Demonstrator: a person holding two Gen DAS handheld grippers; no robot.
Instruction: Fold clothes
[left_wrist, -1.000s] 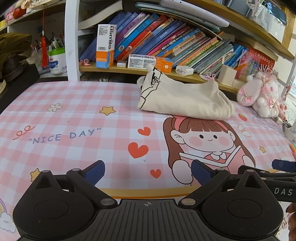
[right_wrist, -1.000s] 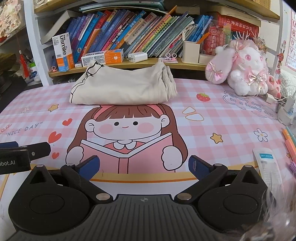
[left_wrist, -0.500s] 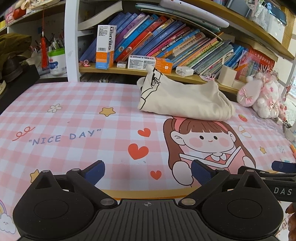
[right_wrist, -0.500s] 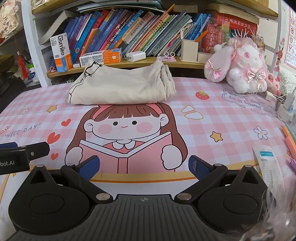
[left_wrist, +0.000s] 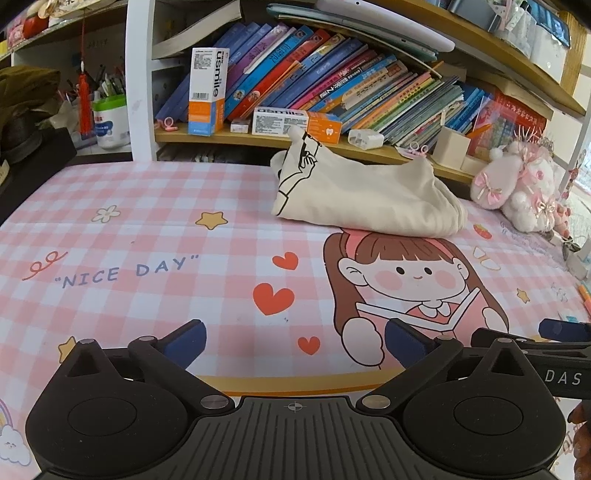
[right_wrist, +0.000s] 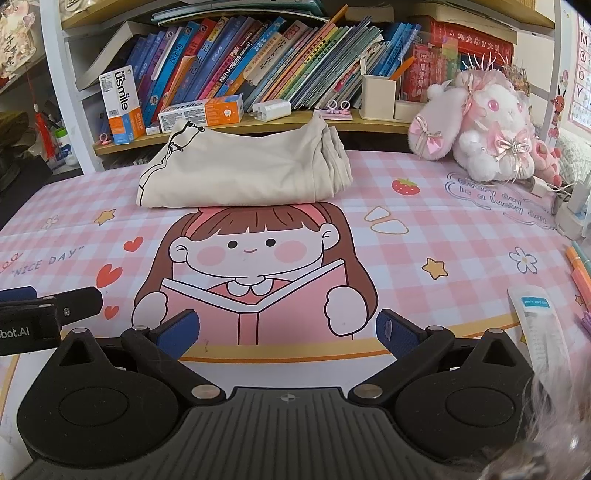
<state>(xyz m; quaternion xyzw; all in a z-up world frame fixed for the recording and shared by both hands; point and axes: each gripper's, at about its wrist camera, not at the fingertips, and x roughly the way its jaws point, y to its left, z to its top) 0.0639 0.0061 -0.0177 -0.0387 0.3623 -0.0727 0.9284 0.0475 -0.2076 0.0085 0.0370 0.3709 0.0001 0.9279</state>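
Left hand-held gripper (left_wrist: 293, 341), right hand-held gripper (right_wrist: 288, 334) level, spread, empty; folded garment (right_wrist: 240, 173) well apart.

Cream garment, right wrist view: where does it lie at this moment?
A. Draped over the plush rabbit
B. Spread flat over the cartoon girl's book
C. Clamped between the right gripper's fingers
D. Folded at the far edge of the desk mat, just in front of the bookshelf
D: the cream garment sits folded at the back of the desk mat below the bookshelf, apart from the open, empty right gripper.
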